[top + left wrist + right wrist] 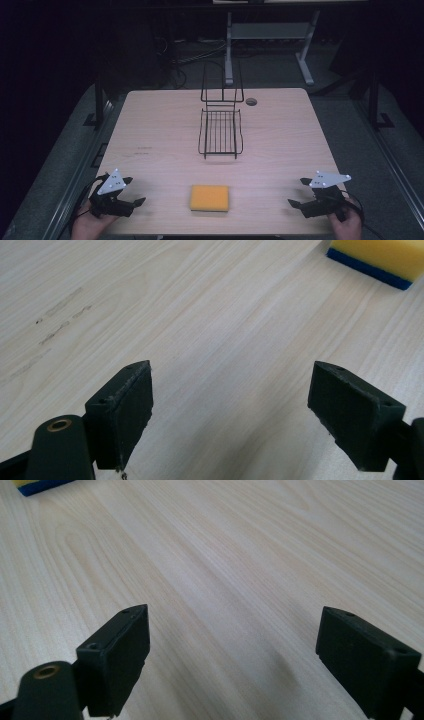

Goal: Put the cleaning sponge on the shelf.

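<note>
The bench (150, 130) has a pale wood-grain top, smooth and matt, with a few faint dark scuffs (60, 322) in the left gripper view. Near its front edge lies a sponge (210, 198): a yellow foam body with a soft, finely porous look, and a darker blue layer (367, 270) under it that reads as coarser. Farther off stands a rack (220, 131) of thin black wire, slightly glossy. The left gripper (230, 410) and the right gripper (235, 655) look like matt black plastic, their inner pads dull and faintly textured; a small brass-coloured ring (59, 425) shines at one hinge. Each carries a flat, matt grey plate (113, 181).
</note>
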Action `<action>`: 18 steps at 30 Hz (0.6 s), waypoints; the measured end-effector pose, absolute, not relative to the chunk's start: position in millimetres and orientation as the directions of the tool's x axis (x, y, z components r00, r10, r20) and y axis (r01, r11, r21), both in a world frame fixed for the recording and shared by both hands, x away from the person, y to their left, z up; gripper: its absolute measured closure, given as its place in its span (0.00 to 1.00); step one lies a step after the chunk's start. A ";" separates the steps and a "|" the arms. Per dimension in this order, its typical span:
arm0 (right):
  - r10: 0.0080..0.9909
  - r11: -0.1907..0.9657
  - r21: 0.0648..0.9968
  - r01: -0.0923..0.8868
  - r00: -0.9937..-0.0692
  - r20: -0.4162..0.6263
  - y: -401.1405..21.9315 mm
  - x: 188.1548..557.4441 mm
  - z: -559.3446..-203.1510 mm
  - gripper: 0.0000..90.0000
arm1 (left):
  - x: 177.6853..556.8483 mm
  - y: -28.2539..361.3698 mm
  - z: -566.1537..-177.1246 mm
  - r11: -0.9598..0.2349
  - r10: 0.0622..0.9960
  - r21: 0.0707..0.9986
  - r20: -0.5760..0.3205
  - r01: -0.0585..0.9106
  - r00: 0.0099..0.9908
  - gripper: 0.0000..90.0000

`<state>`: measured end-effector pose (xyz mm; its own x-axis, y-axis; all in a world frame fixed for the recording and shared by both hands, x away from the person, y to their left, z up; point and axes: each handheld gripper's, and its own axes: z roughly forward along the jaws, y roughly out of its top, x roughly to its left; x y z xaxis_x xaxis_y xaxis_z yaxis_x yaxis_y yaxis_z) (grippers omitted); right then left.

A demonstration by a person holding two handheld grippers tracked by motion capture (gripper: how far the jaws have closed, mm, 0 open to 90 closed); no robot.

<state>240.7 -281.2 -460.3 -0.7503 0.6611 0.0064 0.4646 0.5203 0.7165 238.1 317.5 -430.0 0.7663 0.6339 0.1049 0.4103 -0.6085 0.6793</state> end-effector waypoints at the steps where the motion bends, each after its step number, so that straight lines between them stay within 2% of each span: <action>1: 0.661 0.517 0.718 0.466 -0.751 0.011 -281.0 240.9 -460.4 0.15 | 237.7 316.8 -429.7 -0.611 0.632 0.679 0.108 0.407 0.768 0.20; 18: 0.655 0.524 0.718 0.458 -0.756 0.005 -278.6 240.7 -459.8 0.15 | 234.4 296.8 -420.9 -0.659 0.569 0.664 0.132 0.354 0.812 0.20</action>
